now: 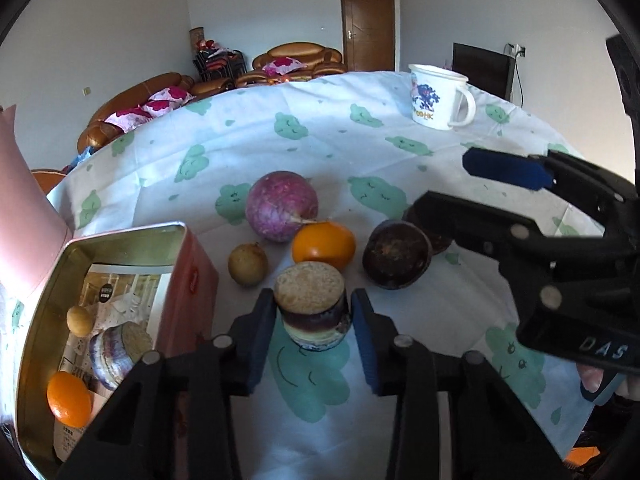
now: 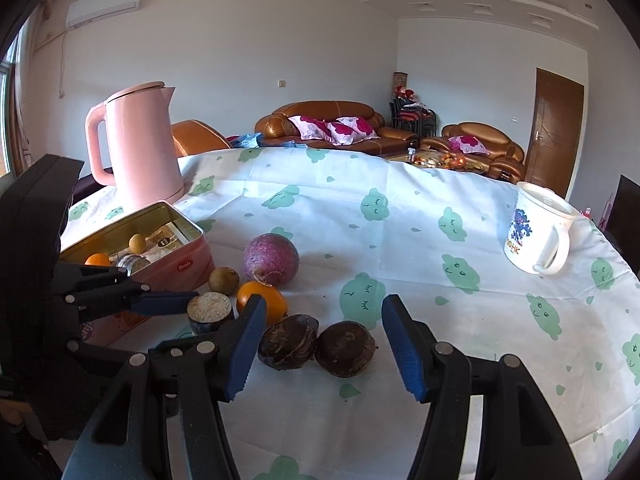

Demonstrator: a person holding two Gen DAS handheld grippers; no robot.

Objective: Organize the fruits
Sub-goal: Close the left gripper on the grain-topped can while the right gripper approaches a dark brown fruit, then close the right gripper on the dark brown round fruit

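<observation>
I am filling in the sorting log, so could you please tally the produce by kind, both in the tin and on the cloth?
Oranges: 2, one in the tin, one on the cloth
Small tan round fruits: 2
Purple cut stem pieces: 2
Dark brown bulbs: 2
Purple round root: 1
Total: 9

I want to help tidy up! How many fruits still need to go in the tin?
Three pieces already lie in the pink metal tin. The left claw holds a purple-skinned sugarcane chunk. Five remain on the cloth: purple round fruit, orange, small tan fruit, two dark brown ones.
</observation>
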